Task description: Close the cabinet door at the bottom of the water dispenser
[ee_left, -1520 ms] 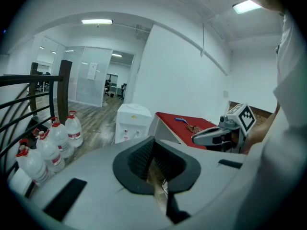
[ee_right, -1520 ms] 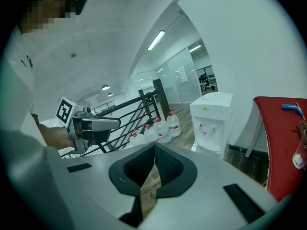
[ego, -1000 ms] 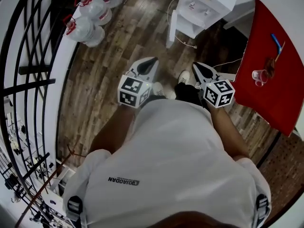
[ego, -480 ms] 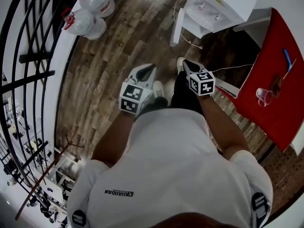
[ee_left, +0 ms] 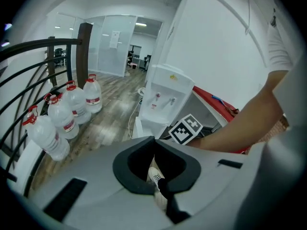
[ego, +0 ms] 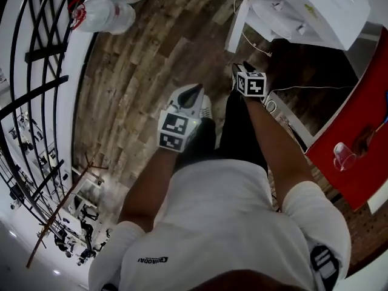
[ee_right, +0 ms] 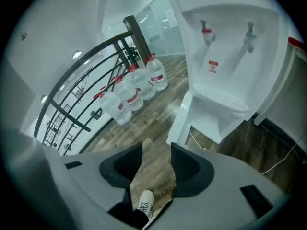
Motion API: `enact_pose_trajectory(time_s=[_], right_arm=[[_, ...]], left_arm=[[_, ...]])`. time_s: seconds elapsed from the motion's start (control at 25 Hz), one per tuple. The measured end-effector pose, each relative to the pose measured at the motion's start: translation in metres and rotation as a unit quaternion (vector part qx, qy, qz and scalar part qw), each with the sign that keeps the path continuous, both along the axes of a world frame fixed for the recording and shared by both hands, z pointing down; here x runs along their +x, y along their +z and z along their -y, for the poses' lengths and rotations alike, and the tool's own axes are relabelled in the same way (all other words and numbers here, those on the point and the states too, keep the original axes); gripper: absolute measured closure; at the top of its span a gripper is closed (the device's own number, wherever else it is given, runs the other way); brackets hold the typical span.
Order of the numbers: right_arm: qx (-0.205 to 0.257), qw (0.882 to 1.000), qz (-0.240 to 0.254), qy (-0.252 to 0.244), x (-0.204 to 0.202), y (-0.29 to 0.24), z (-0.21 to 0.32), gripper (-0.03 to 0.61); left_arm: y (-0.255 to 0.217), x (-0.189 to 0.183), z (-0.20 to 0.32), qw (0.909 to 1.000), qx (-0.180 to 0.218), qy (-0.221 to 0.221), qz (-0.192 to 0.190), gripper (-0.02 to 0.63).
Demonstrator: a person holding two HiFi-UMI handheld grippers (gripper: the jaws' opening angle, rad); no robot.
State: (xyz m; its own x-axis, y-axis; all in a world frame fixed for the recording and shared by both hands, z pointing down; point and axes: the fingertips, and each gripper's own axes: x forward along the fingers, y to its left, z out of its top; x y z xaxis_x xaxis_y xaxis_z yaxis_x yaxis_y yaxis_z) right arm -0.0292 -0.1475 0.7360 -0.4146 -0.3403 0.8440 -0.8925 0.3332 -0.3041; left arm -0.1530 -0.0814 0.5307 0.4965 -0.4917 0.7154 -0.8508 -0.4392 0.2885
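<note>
White plastic water dispenser [ee_right: 225,56], its white bottom cabinet door [ee_right: 178,121] ajar, right gripper [ee_right: 157,150] just opening its jaws — nothing between them — left gripper [ee_left: 153,139] pinched closed

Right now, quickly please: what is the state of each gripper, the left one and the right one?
Grey left gripper: shut, holding nothing.
Grey right gripper: open, its jaws have just been opening, nothing between them.
</note>
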Motion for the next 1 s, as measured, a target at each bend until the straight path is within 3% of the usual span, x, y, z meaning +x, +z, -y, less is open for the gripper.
enact_pose_trajectory(time_s=[0.24, 0.44, 0.68, 1.0], right_arm=[[-0.036, 0.999, -0.003, 0.016, -0.013, 0.071, 0.021, 0.407], [-0.056, 0.998, -0.037, 0.018, -0.014, 0.121, 0.027, 0.388], [-0.07, 0.995, -0.06, 0.032, -0.012, 0.154, 0.028, 0.379], [-0.069, 0.996, -0.061, 0.02, -0.023, 0.171, 0.031, 0.38]], left_arm=[[0.042, 0.027, 0.013, 0.9994, -0.035, 0.008, -0.004, 0.617], [0.081, 0.028, 0.018, 0.9977, -0.068, -0.007, 0.0, 0.617], [0.1, 0.019, 0.015, 0.9955, -0.089, -0.031, 0.009, 0.617], [0.111, 0.018, 0.01, 0.994, -0.105, -0.024, 0.017, 0.617]])
